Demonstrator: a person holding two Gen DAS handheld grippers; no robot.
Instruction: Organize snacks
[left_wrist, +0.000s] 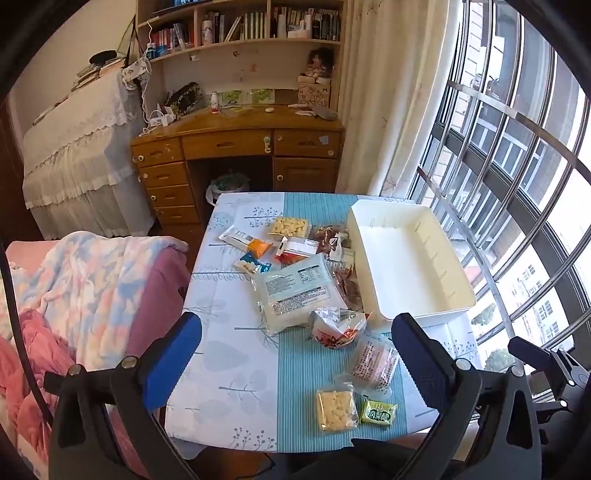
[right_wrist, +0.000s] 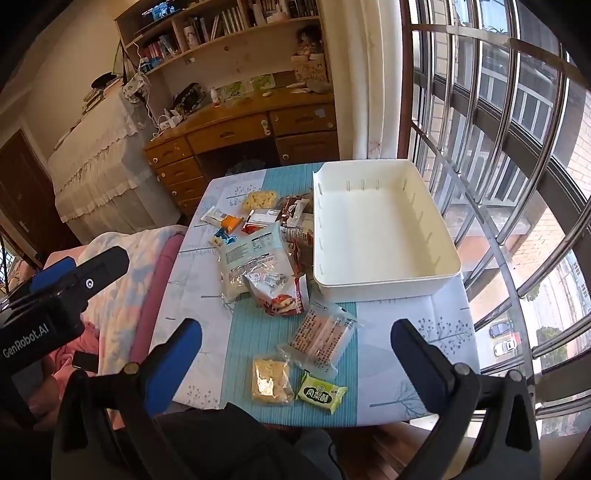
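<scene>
Several snack packets lie spread over a small table with a blue and white cloth (left_wrist: 236, 354). A large pale packet (left_wrist: 301, 291) sits in the middle, a red and white packet (left_wrist: 334, 328) in front of it, a clear cracker packet (left_wrist: 336, 406) and a green packet (left_wrist: 378, 412) nearest me. An empty white bin (left_wrist: 410, 266) (right_wrist: 384, 229) stands at the table's right side. My left gripper (left_wrist: 295, 354) hangs open above the near edge, holding nothing. My right gripper (right_wrist: 295, 358) is open too, over the cracker packet (right_wrist: 269, 380) and green packet (right_wrist: 321, 392).
A bed with pink and patterned blankets (left_wrist: 74, 295) flanks the table's left. A wooden desk (left_wrist: 240, 144) with shelves stands behind. A barred window (left_wrist: 517, 184) runs along the right. The left gripper's body (right_wrist: 55, 295) shows at the left of the right wrist view.
</scene>
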